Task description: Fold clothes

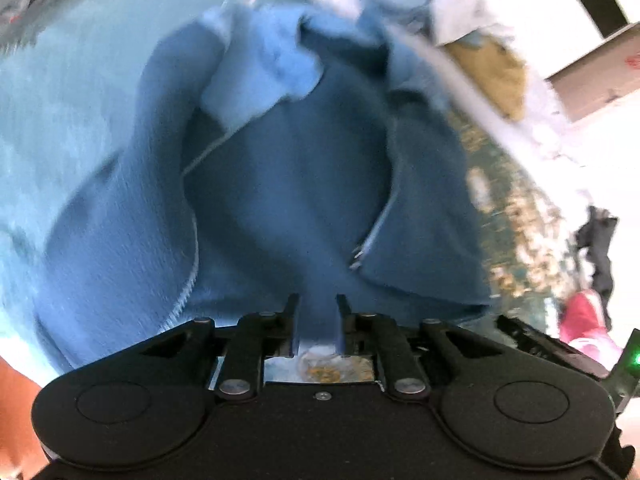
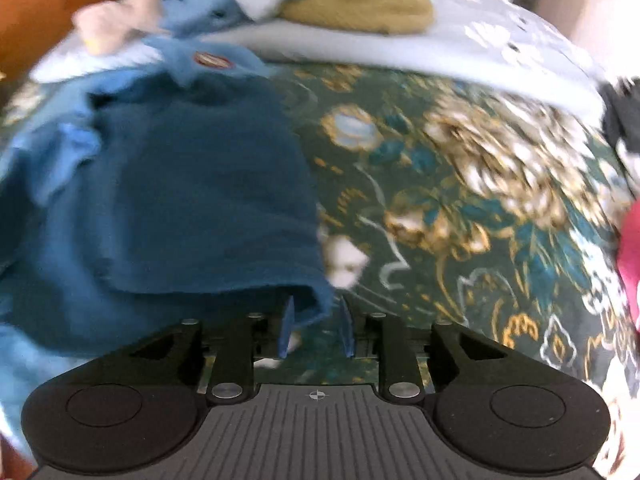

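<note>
Left hand-held gripper (image 1: 318,312): nearest the lens, its fingers are drawn close on a bunched ridge of the blue zip jacket (image 1: 288,184) — clenched on the fabric.
Right hand-held gripper (image 2: 316,322): fingers stand a little apart with the jacket's hem corner hanging between them; whether the pads truly pinch it I cannot tell through the blur.
Blue zip jacket: lies spread on the bed with the green floral bedspread (image 2: 440,184), front open, zipper (image 1: 372,236) running down the right panel, lighter lining showing near the collar.
Step in hand: judging by both grips at the near edge, the hem is being gathered or carried — either to smooth the jacket flat or to bring one part over another.
Next move calls for: an even pull on both corners so the cloth does not twist.
Containers: a cardboard box (image 1: 600,76) stands beyond the bed; its contents are hidden.
Nearby clothes: an ochre garment (image 2: 360,2) and a pink garment (image 1: 584,320) lie apart from the jacket.
</note>
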